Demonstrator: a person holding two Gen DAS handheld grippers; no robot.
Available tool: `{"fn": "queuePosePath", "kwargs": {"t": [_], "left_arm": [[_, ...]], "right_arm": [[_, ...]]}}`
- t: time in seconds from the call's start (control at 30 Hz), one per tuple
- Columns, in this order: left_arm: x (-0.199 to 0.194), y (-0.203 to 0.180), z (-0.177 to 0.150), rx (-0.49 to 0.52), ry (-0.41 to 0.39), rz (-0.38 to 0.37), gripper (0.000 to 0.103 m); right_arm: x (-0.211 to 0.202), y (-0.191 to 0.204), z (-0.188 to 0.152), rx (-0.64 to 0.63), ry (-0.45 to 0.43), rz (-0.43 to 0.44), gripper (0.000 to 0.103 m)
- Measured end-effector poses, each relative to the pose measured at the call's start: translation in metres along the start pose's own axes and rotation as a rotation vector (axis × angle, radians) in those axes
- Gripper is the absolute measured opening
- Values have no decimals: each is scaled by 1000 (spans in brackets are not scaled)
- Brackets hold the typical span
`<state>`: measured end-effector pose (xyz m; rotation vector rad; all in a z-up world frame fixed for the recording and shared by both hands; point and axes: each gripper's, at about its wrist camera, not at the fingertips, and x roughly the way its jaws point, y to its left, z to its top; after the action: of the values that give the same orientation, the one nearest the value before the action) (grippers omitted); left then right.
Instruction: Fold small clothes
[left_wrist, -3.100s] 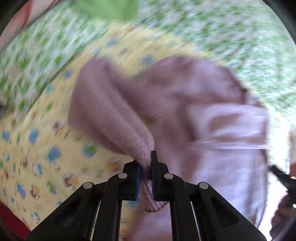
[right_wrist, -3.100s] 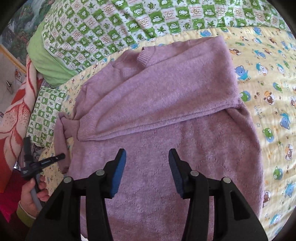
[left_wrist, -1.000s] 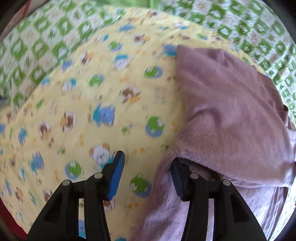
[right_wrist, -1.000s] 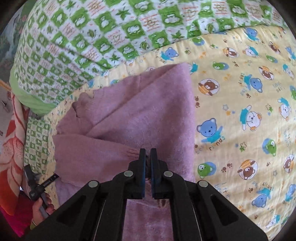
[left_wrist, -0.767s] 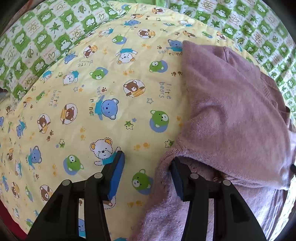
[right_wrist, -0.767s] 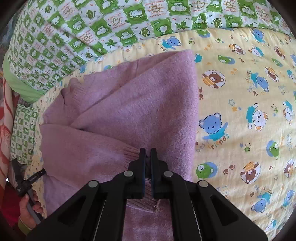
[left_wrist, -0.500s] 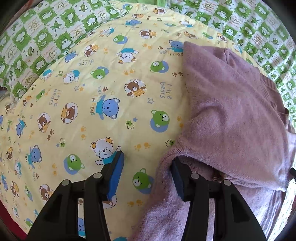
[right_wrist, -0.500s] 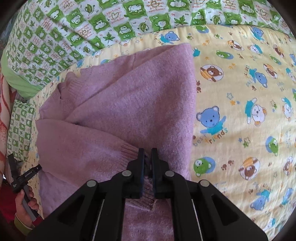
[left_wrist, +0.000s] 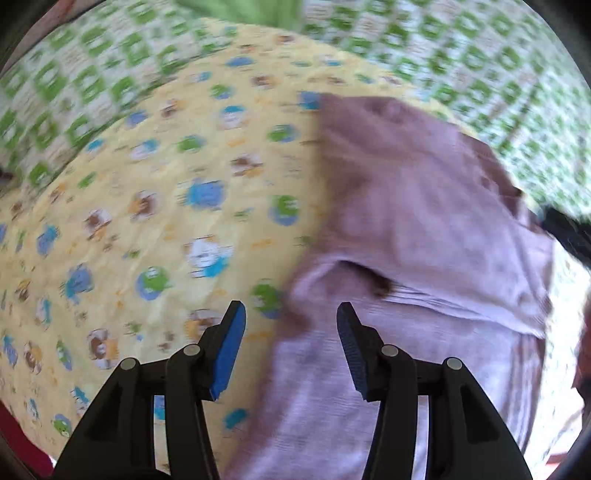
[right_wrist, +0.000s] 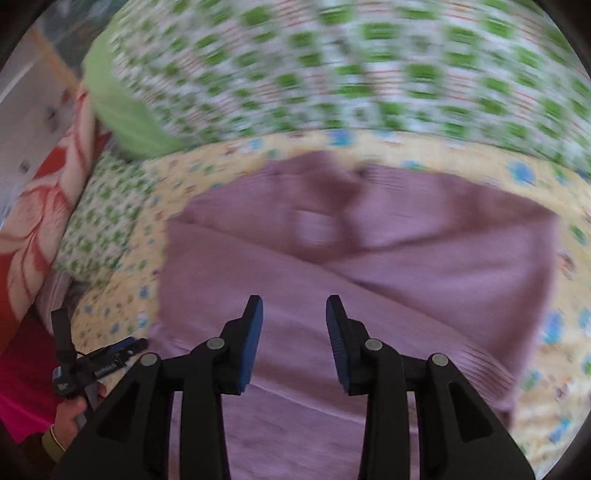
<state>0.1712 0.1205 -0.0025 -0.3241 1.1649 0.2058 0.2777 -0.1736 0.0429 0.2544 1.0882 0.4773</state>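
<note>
Lying on a yellow blanket (left_wrist: 155, 206) printed with little bears, the purple sweater (right_wrist: 369, 258) has both sleeves folded across its front; both views are motion-blurred, so finer knit detail is unreadable.

Left gripper (left_wrist: 290, 334): fingers spread wide, nothing between them. It hangs over the sweater's left edge, where purple knit meets yellow blanket. The left blue pad sits over the blanket, the right one over the sweater.

Right gripper (right_wrist: 294, 328): fingers open, a moderate gap, holding nothing. It hovers above the folded sleeves near the middle of the sweater. Whether either gripper touches the cloth cannot be told.

In the right wrist view the left gripper shows again at the lower left, black frame with the person's hand (right_wrist: 72, 410) around its handle, just beside the sweater's edge.

Beyond the yellow blanket lies a green-and-white checked quilt (right_wrist: 369, 74), with a plain green cloth (right_wrist: 125, 118) at its left end. A red-and-white flowered fabric (right_wrist: 40, 192) fills the far left of that view.
</note>
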Motion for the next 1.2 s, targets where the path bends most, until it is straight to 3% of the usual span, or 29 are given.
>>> {"fn": "queuePosePath", "kwargs": {"t": [0.07, 0.2, 0.3, 0.47, 0.53, 0.6, 0.63, 0.77, 0.83, 0.9, 1.0, 1.1, 1.2], "left_arm": [[2, -9, 5, -17, 29, -68, 52], [32, -11, 12, -160, 140, -232, 53], [51, -6, 19, -269, 173, -283, 53], [63, -1, 28, -351, 160, -313, 52], [64, -1, 30, -365, 137, -310, 47], [66, -2, 32, -353, 120, -287, 15], [65, -3, 33, -335, 113, -272, 13], [52, -5, 30, -247, 69, -274, 6], [51, -7, 23, -201, 70, -242, 6], [47, -2, 11, -172, 89, -208, 6], [42, -4, 2, -133, 93, -176, 4], [31, 0, -2, -125, 100, -174, 8], [29, 3, 2, -116, 96, -173, 10]], "right_arm": [[26, 29, 15, -47, 26, 58, 37], [82, 79, 51, -123, 73, 132, 37], [117, 103, 72, -167, 135, 165, 37], [174, 130, 92, -299, 212, 106, 38], [192, 133, 92, -318, 250, 101, 38], [203, 136, 90, -352, 271, 102, 30], [205, 138, 89, -363, 282, 116, 6], [171, 126, 93, -263, 187, 267, 7], [164, 111, 91, -220, 153, 253, 6], [171, 97, 87, -215, 141, 181, 7], [178, 81, 85, -165, 150, 152, 12], [155, 69, 80, -74, 127, 169, 17], [105, 55, 60, -27, 25, 175, 38]]}}
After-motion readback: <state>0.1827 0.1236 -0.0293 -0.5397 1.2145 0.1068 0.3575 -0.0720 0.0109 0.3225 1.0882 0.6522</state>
